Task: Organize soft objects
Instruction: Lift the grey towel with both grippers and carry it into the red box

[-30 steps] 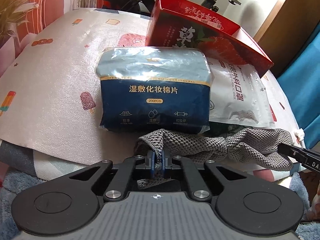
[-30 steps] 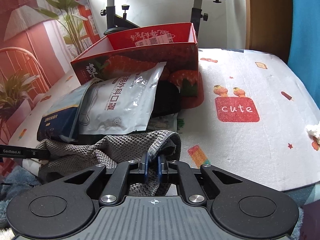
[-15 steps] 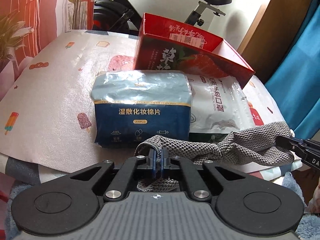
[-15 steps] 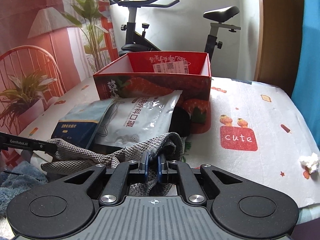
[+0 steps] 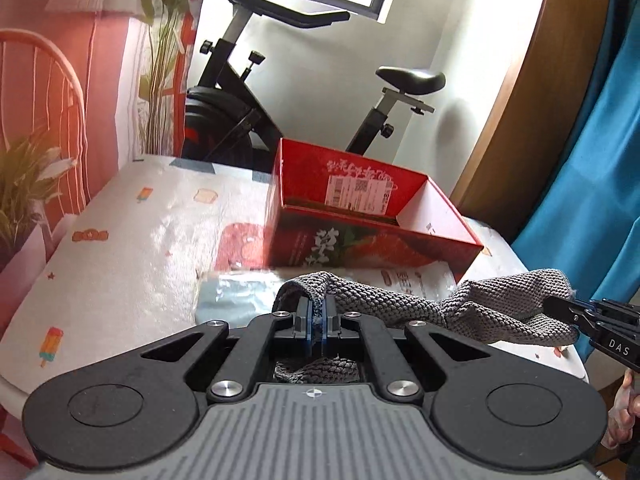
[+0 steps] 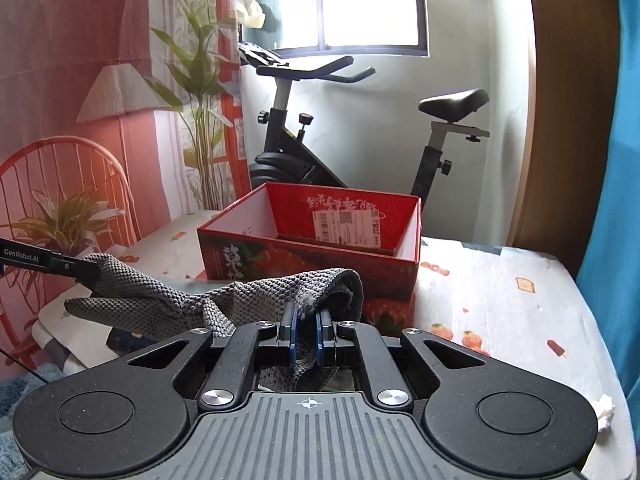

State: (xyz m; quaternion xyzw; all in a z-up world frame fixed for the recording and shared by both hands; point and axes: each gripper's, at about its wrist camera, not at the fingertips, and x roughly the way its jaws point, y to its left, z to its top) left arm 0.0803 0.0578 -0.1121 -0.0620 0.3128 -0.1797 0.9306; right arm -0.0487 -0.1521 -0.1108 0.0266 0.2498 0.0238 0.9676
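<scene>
Left wrist view: the left gripper (image 5: 316,316) is clamped on one end of a grey knitted cloth (image 5: 432,312), held in front of the open red box (image 5: 360,240) and above the table (image 5: 120,264); the right gripper (image 5: 560,312) pinches the far end. Judged step: carrying the cloth stretched between both grippers. Next, it likely needs moving forward over the box and lowering inside together.

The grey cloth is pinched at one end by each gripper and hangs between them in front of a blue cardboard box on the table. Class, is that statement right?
Not quite. The box is red, not blue, as the right wrist view shows. The rest holds: the grey cloth is pinched at one end by the right gripper and at the other by the left gripper, hanging between them in front of the box on the table.
</scene>
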